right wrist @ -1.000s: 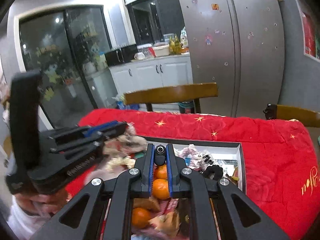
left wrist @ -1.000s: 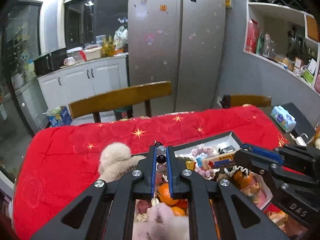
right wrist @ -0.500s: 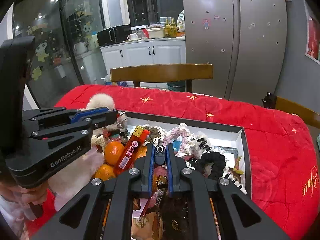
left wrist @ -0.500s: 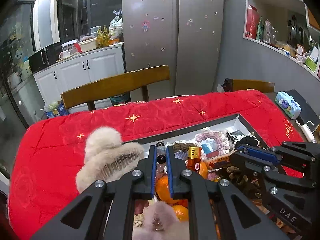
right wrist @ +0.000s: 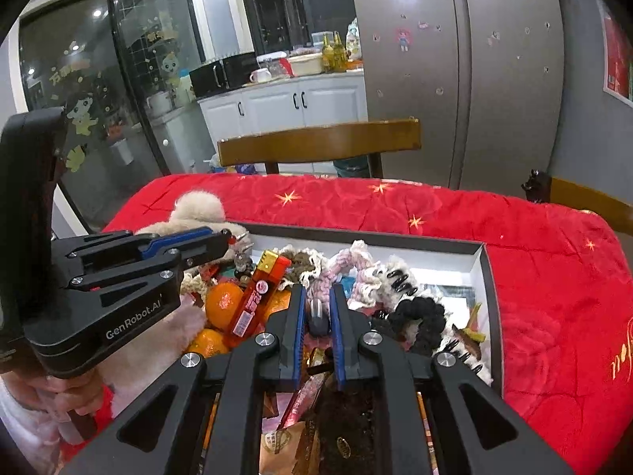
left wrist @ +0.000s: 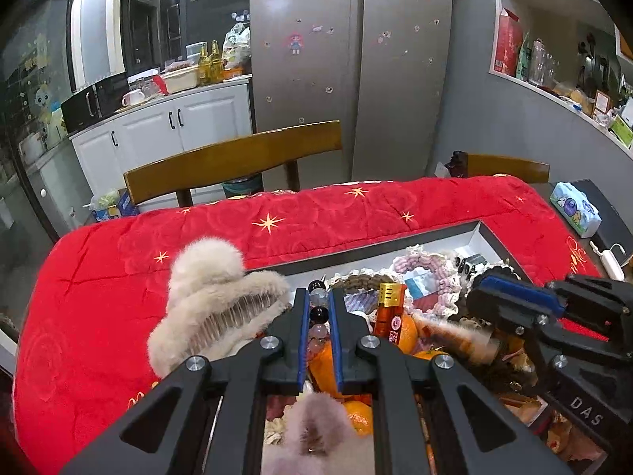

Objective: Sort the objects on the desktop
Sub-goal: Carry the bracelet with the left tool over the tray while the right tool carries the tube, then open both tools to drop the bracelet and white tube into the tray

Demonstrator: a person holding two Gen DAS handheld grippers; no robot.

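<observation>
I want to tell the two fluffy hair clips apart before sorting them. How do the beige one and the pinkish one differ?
The beige fluffy clip lies on the red cloth outside the box; the pinkish fluffy clip sits nearest the camera on the box's clutter. The beige clip shows its comb teeth; the pinkish clip shows only fur and a dark centre. The beige clip looks larger, though the fisheye may exaggerate. Both are furry.

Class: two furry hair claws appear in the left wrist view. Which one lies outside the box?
The beige furry claw, resting on the red cloth with its teeth showing. The pinkish furry claw lies in the box, below the left gripper.
</observation>
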